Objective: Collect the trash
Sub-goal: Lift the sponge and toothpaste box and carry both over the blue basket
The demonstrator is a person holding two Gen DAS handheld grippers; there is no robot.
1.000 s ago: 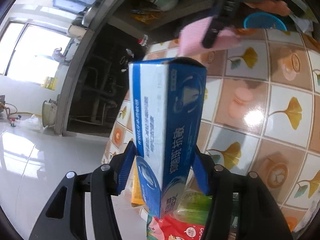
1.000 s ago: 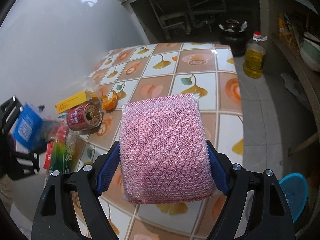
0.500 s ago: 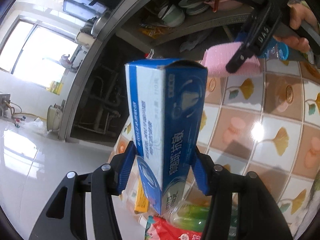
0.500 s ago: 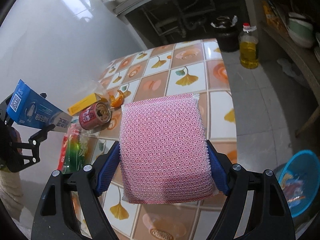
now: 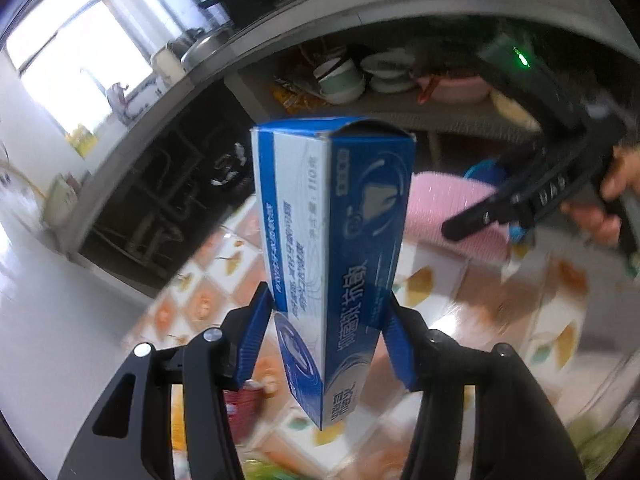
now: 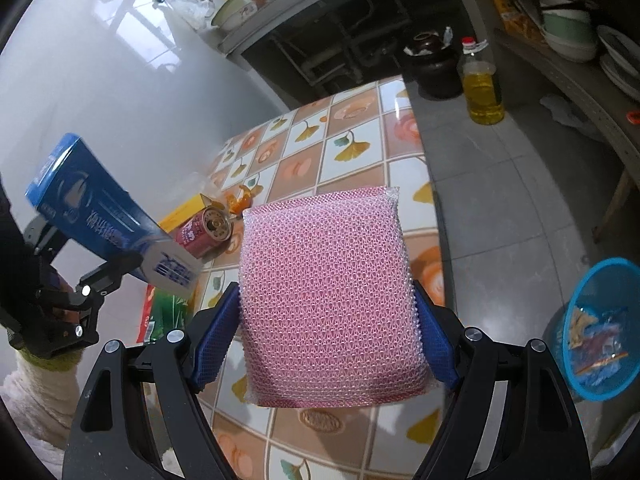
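My left gripper (image 5: 326, 336) is shut on a blue and white toothpaste box (image 5: 336, 248), held up above the tiled table (image 5: 480, 300). The same box (image 6: 100, 216) shows at the left of the right wrist view. My right gripper (image 6: 326, 332) is shut on a pink mesh scouring sponge (image 6: 328, 300), held over the table's right side. That sponge (image 5: 452, 216) appears behind the box in the left wrist view. A blue mesh trash basket (image 6: 600, 328) with wrappers in it stands on the floor at the right.
On the table (image 6: 360, 152) lie a red can (image 6: 204, 228), a yellow box (image 6: 180, 212), orange peel (image 6: 240, 200) and a green and red wrapper (image 6: 164, 312). An oil bottle (image 6: 482, 84) and dark jar (image 6: 432, 64) stand on the floor. Shelves with bowls (image 5: 344, 80) lie beyond.
Both grippers have swung with their loads toward the blue basket side; the basket has come further into the right wrist view. The left gripper has risen and rolled. Neither grip has changed.
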